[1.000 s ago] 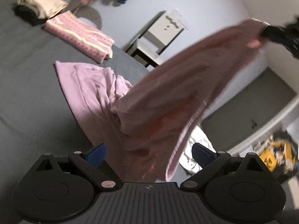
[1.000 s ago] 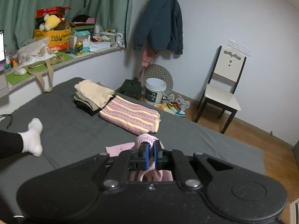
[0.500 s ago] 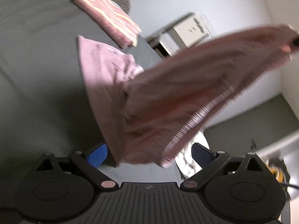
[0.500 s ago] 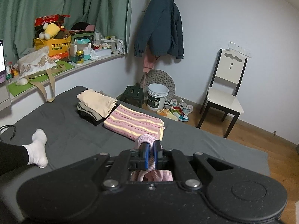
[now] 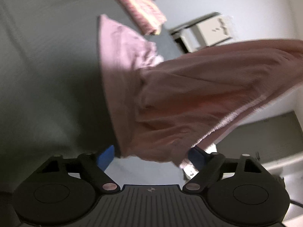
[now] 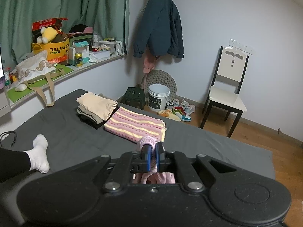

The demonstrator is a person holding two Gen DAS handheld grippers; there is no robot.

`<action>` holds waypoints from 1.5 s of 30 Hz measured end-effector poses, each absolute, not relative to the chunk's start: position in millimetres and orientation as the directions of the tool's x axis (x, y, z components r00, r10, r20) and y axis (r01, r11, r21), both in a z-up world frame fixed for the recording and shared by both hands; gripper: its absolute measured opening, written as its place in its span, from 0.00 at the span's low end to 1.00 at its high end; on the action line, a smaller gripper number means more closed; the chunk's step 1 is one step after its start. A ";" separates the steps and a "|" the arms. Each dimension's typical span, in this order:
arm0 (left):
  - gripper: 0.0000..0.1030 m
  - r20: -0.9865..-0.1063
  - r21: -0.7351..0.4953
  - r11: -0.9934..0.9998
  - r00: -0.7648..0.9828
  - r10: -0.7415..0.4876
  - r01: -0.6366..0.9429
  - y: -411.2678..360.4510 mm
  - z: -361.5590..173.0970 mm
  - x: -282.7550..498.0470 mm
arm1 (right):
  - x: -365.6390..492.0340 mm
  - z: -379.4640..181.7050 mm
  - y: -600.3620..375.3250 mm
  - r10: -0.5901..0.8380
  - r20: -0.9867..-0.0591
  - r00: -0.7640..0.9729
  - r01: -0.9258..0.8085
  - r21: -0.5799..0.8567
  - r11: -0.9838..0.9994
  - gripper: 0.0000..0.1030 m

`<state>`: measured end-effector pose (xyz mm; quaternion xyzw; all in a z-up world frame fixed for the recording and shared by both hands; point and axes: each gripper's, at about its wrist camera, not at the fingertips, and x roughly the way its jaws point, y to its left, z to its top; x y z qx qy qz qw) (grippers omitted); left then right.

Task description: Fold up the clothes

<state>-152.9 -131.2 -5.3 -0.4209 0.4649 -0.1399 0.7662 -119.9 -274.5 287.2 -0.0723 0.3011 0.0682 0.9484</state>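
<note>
Both grippers in view — right gripper (image 6: 153,156) clamped on pink garment (image 5: 189,102) (lifted, draped); left gripper (image 5: 151,157) fingers spread wide apart, empty, near bed (image 6: 66,132).

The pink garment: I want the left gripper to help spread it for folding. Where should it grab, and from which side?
Probably the ribbed hem on the pink garment, where it hangs between the open left gripper fingers. Come straight forward from below and close on that edge. The right gripper is shut on another bunched edge, so the cloth drapes down from there to the bed.
</note>
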 end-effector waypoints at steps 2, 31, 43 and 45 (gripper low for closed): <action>0.80 -0.611 -0.766 0.609 0.522 -0.594 -0.203 -131.2 -10.9 -147.9 | -120.3 287.6 -274.6 0.090 -0.583 0.808 -0.176 -0.093 0.980 0.06; 0.38 -0.586 -0.798 0.508 0.613 -0.530 -0.323 -94.3 -6.1 -114.7 | -132.7 289.5 -265.3 0.132 -0.584 0.801 -0.212 -0.071 0.975 0.06; 0.04 -0.420 -0.751 0.641 0.866 -0.272 -0.163 -30.2 105.0 -105.8 | -144.6 298.6 -308.3 0.026 -0.528 0.849 -0.043 -0.020 0.999 0.06; 0.04 -0.345 -0.740 0.666 0.905 -0.250 -0.098 -15.3 149.4 -102.7 | -149.4 304.8 -317.1 0.035 -0.524 0.851 -0.034 0.012 0.999 0.06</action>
